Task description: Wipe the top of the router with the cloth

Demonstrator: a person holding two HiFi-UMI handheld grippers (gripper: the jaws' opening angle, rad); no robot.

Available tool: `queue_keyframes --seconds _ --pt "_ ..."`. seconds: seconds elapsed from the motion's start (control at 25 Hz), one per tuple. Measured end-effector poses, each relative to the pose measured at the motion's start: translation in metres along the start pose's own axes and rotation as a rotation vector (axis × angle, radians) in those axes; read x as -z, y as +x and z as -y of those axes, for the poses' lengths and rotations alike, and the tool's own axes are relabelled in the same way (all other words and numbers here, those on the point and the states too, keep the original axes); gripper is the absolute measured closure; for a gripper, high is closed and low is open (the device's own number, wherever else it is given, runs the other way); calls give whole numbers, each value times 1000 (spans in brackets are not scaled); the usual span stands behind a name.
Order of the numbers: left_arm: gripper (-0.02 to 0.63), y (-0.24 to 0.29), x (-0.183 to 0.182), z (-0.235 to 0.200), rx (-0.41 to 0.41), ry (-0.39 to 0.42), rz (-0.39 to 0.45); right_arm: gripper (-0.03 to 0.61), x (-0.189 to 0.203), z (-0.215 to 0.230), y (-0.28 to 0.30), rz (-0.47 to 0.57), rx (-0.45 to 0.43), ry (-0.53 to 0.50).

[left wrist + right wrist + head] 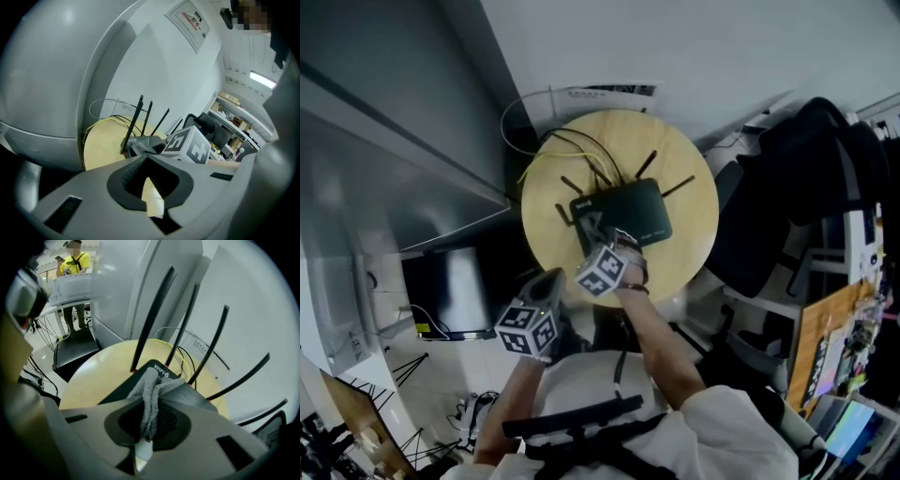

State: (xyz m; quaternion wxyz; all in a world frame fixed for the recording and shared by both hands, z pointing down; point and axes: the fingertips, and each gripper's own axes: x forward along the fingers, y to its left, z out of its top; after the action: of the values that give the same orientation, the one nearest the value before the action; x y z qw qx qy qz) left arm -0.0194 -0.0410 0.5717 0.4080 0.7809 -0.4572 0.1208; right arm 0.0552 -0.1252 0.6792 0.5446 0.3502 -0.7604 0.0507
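Atop router [623, 211] | cloth [153, 386] half-hidden, pinched by right hand-held gripper [149, 422] | left hand-held gripper [143, 177] closed

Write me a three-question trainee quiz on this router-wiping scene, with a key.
1. Which gripper has its fingers shut on the cloth: the left gripper or the right gripper?
2. True or false: the left gripper is touching the router.
3. Where does the free end of the cloth rest?
A. on the router's top
B. on the bare wood of the round table
C. draped over an antenna

Key: 1. the right gripper; 2. false, it is held back from the router and nothing is between its fingers; 3. A.
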Motion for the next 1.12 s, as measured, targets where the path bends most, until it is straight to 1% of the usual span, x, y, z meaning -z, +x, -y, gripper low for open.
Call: queue_keyframes --seconds 0.16,0.24,0.36,0.48,0.6,0.68,0.84,1.0,1.12 --pt "626 -3 3 -2 -5 -5 1 561 -11 -8 -6 41 -28 17" --pt "626 -5 5 -5 -7 -10 0 561 -14 -16 -7 52 -57 22" --pt "626 -6 8 -8 -14 -15 -1 561 -11 -23 -2 57 -97 51" --pt "626 -5 7 -12 -29 -3 3 561 -3 -16 0 51 -103 90" --pt "626 -4 4 -13 -46 19 4 561 7 -3 0 37 -94 128" --pt "626 -1 3 -13 -45 19 2 561 15 8 1 24 -79 147" --pt "626 8 0 -6 -31 23 -1 561 44 27 7 -6 -58 186" --pt "626 15 -1 5 -10 32 -5 561 64 53 -3 -20 -31 236" --pt "626 19 0 10 0 35 -11 561 89 73 -7 -39 -3 258"
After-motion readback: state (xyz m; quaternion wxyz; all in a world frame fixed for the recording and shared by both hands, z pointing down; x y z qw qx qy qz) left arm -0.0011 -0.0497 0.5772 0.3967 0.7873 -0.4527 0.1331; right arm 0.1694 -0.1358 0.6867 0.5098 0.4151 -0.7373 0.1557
